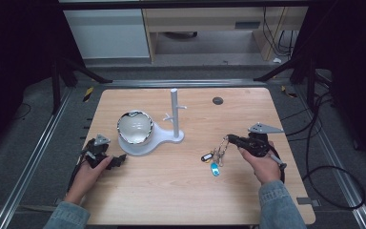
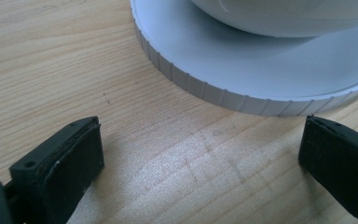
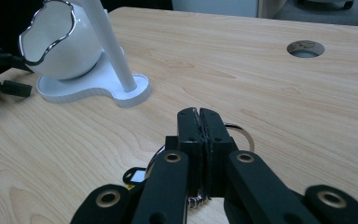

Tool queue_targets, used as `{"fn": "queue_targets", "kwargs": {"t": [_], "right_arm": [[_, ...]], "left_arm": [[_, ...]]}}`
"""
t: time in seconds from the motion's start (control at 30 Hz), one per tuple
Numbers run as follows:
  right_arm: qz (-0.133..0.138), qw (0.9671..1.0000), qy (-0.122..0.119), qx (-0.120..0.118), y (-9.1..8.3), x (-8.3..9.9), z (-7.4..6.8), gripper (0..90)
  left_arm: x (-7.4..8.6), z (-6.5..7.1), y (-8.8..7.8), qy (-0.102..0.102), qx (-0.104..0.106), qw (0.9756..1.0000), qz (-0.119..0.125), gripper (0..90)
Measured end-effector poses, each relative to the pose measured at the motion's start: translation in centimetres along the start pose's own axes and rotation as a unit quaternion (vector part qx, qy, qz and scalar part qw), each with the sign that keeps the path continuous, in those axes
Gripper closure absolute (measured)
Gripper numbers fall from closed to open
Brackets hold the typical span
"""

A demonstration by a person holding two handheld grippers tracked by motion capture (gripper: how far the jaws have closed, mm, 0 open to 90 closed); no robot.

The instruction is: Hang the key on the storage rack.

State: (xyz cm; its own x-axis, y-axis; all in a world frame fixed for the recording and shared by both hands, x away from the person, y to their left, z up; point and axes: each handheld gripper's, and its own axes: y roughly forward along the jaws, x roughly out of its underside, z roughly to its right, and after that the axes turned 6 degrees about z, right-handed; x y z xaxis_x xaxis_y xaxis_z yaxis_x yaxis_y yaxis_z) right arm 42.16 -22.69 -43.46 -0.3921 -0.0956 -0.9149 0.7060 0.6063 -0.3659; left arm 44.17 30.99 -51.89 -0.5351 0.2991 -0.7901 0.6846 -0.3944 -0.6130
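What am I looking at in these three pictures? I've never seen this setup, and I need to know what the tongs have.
A person at a wooden table holds tongs in each hand. The high view looks down from above; the other two pictures come from cameras riding on the tongs. The right tongs are shut on a bunch of keys, whose tags hang down to the table. The left tongs stand open with nothing between them, beside a white stand. That stand carries a white bowl with a shiny rim and an upright post with short pegs.
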Motion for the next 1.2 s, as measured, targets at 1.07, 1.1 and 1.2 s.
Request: {"fn": "queue_targets", "kwargs": {"t": [1.07,1.1,1.2], "right_arm": [[0.011,0.9993,-0.035,0.01,-1.4,-4.3,-0.6,88.6],[0.011,0.9993,-0.035,0.01,-1.4,-4.3,-0.6,88.6],[0.011,0.9991,-0.039,0.01,-1.5,-4.9,-0.7,88.7]], "left_arm": [[0.0,0.0,0.0,-0.001,0.0,1.0,0.001,0.0],[0.0,0.0,0.0,-0.001,0.0,1.0,0.001,0.0],[0.0,0.0,0.0,-0.001,0.0,1.0,0.001,0.0]]}}
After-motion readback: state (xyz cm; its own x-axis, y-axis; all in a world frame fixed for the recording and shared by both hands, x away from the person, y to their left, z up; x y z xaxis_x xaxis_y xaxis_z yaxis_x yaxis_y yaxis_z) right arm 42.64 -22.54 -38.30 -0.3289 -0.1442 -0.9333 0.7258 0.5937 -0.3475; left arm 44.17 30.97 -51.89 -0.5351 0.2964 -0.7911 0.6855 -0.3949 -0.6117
